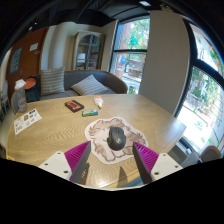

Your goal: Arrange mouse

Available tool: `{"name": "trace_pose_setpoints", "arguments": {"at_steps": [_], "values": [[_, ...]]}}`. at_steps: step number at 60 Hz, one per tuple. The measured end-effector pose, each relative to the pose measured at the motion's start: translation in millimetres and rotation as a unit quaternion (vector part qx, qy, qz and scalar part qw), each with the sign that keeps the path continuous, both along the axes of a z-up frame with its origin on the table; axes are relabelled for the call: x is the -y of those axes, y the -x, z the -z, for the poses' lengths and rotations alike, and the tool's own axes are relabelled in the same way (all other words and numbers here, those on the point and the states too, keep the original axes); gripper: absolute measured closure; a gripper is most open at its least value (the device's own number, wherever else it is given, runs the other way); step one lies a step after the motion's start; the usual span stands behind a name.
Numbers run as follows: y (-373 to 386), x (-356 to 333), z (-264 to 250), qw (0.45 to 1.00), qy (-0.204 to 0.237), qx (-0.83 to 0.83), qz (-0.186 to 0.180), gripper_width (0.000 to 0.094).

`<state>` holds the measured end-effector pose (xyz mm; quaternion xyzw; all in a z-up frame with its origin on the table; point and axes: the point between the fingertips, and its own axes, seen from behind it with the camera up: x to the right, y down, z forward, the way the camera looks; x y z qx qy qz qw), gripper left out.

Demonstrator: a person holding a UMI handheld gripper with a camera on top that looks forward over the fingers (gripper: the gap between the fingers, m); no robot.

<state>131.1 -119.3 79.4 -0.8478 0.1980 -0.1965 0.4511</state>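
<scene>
Handheld two-finger gripper with magenta pads [111, 166] hangs spread wide, gripping nothing. Just ahead of the fingertips, centred between their lines, a dark grey rounded plastic computer mouse [117, 138] sits on a pale, irregular-edged patterned mouse mat [104, 146]. Mouse looks light, rigid, smooth-shelled, probably a bit slippery on the domed top; best hold is likely across its two flat flanks at mid-body, pads square to the sides, not on the hump. Cannot tell if it has a cable. Mat looks thin and may slide when the mouse is pushed.

Surface: round light wooden table [60, 127]. Beyond the mouse, a small teal object [90, 113], then a dark red-and-black flat box [74, 105]; off to the left, a white printed leaflet [27, 121]. Farther out: grey sofa with cushions [75, 85], wooden cabinet [88, 48], large windows [130, 45] with greenery outside.
</scene>
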Motion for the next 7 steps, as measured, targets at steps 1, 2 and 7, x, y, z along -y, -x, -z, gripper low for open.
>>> {"name": "trace_pose_setpoints", "arguments": {"at_steps": [1,2,7], "values": [[8,6,-1,1.0,-0.004,0.0,0.002,0.0081],[16,11,-3,1.0,-0.008,-0.001,0.004,0.0082],[58,34,-11,1.0,-0.026,-0.011,0.004,0.008]]}}
